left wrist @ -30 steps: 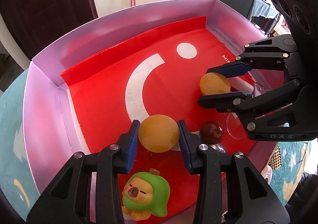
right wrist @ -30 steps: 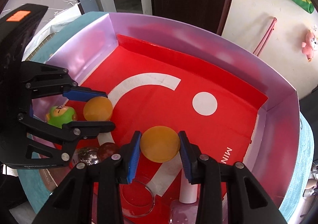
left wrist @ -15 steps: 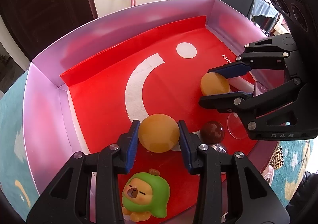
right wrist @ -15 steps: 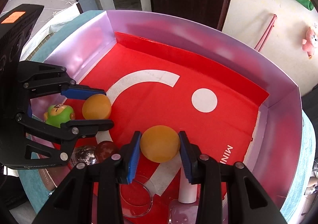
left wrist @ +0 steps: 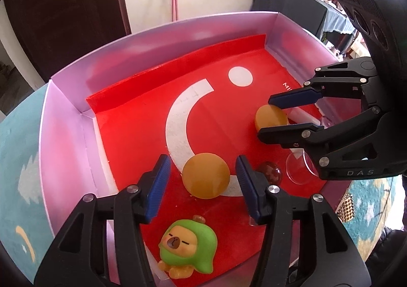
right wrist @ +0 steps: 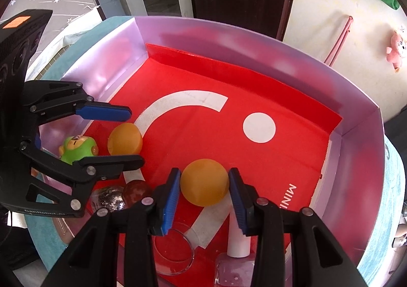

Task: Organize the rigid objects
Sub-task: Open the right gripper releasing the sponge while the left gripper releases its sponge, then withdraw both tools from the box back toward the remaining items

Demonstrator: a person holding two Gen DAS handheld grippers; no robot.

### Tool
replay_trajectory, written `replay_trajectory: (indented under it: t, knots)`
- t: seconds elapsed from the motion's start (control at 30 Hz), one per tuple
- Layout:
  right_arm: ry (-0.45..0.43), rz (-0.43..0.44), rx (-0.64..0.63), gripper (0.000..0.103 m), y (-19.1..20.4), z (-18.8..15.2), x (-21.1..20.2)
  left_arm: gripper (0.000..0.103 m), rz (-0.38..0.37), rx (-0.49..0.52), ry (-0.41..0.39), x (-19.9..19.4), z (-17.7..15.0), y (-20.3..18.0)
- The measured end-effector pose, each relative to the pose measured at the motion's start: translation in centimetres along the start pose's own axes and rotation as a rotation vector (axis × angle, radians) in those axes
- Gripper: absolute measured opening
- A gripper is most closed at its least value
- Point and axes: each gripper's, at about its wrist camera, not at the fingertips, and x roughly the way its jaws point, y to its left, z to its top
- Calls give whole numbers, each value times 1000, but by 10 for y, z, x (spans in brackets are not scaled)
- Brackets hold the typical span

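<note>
Left hand-held gripper (left wrist: 202, 181): jaws just opened, standing clear on both sides of an orange ball (left wrist: 206, 175) resting on the red floor of the purple-walled box (left wrist: 63, 119). Right hand-held gripper (right wrist: 204, 191): blue pads pressed against a second orange ball (right wrist: 204, 185). Also in the box: green capybara figurine (left wrist: 187, 252), dark red marble (left wrist: 270, 173), clear glass dish (right wrist: 174, 252).

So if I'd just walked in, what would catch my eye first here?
Probably the bright red mat with its white arc and dot, lining the floor of the pink-walled box. Next, two orange balls: one lies loose between the left gripper, whose jaws have just been opening; the right gripper closes on the other. A green-hooded toy figure sits near the front left corner.
</note>
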Motion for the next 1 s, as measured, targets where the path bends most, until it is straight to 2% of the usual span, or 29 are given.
replay_trajectory:
  t: [0.23,0.33,0.5,0.6,0.9,1.0]
  knots:
    - [-52,-2,25,48,-2,-1,-23,63,17,-24,-62,-24,-2,-5]
    - [-89,-4,36,56,0,-2,-40,66,39,-29,-93,-39,-5,-10]
    - [-159,-14,49,64,7,-7,-74,74,78,-34,-179,-73,-14,-21]
    - [-217,-26,56,68,14,-15,-99,75,103,-37,-232,-92,-21,-31]
    - [-378,-79,77,81,39,-54,-166,80,187,-59,-376,-141,-63,-59]
    - [-434,-95,85,85,51,-74,-187,85,220,-72,-429,-154,-83,-70]
